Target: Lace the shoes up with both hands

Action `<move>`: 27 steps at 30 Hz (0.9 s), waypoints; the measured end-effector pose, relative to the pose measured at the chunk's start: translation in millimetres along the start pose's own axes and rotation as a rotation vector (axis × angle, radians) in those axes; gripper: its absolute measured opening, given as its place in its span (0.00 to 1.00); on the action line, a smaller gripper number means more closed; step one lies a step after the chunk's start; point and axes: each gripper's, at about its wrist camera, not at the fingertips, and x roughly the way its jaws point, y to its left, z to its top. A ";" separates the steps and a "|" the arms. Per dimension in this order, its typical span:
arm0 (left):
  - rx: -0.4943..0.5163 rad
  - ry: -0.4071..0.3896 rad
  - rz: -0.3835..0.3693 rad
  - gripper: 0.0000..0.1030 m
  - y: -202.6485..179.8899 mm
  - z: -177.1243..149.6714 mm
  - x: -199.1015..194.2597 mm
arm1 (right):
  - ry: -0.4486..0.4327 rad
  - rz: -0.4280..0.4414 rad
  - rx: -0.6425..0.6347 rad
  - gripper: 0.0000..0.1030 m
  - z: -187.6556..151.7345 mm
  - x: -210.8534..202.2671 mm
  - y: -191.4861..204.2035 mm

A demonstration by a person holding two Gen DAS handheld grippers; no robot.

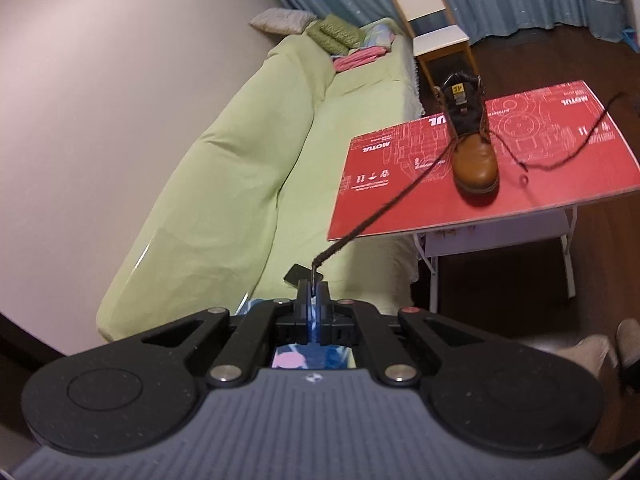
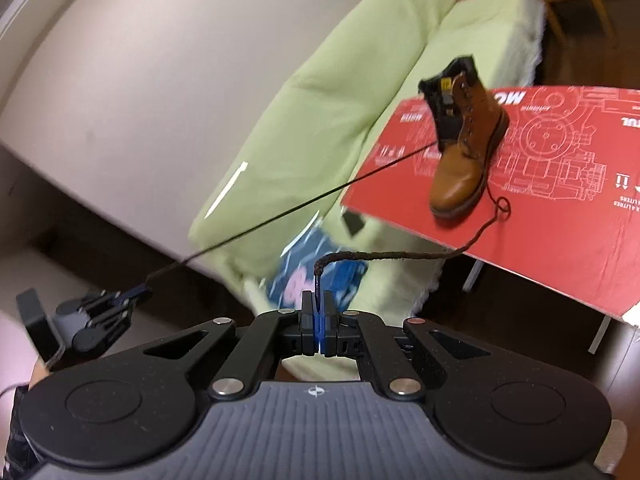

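A brown boot (image 1: 474, 142) (image 2: 464, 148) with a black tongue stands upright on a red cardboard sheet (image 1: 384, 200) (image 2: 560, 240), toe toward me. A dark lace (image 1: 400, 196) (image 2: 300, 208) runs taut from its eyelets back to my left gripper (image 1: 313, 282), which is shut on the lace tip. In the right wrist view that left gripper (image 2: 142, 291) shows at the far left. The other lace end (image 2: 400, 256) sags off the sheet's edge to my right gripper (image 2: 318, 294), shut on its tip. Both grippers are well back from the boot.
The red sheet lies on a white folding table (image 1: 568, 256). A green sofa (image 1: 224, 168) with cushions (image 1: 336, 32) runs along the wall on the left. A white and wood chair (image 1: 436, 32) stands behind the table. A dark phone (image 1: 294, 274) lies on the sofa.
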 end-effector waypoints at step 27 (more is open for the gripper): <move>0.036 -0.108 -0.572 0.00 -19.0 -97.8 -19.8 | 0.281 -0.071 0.109 0.01 -127.9 123.6 129.2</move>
